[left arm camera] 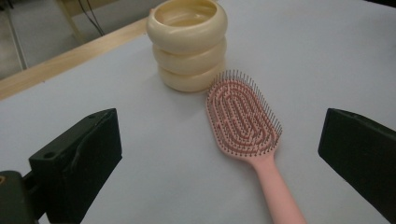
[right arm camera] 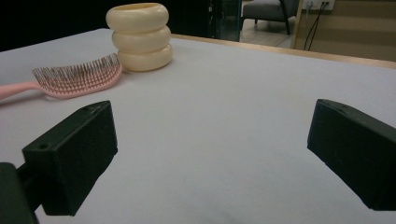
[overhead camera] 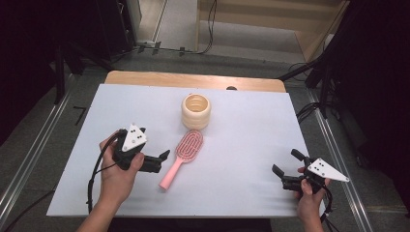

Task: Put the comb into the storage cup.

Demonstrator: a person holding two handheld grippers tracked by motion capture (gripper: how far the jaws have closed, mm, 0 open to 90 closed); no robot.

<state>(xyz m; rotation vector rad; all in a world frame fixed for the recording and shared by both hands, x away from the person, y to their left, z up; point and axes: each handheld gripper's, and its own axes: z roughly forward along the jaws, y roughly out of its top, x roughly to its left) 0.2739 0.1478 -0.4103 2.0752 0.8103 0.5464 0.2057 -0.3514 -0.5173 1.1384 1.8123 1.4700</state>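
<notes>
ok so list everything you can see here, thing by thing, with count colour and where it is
hairbrush: 1, pink, mid-table, bristles up, head next to the holder, handle pointing toward the person
ringed holder: 1, cream, upright behind the brush head, open top
table cover: 1, pale blue-white, over the table
table edge: 1, light wood strip, showing at the far side
cables: several, black, on the floor right of the table
left gripper: 1, black with grey plate, just left of the brush handle, jaws open
right gripper: 1, black with grey plate, near right corner, jaws open, nothing between them
hands: 2, one on each gripper, from the near edge
</notes>
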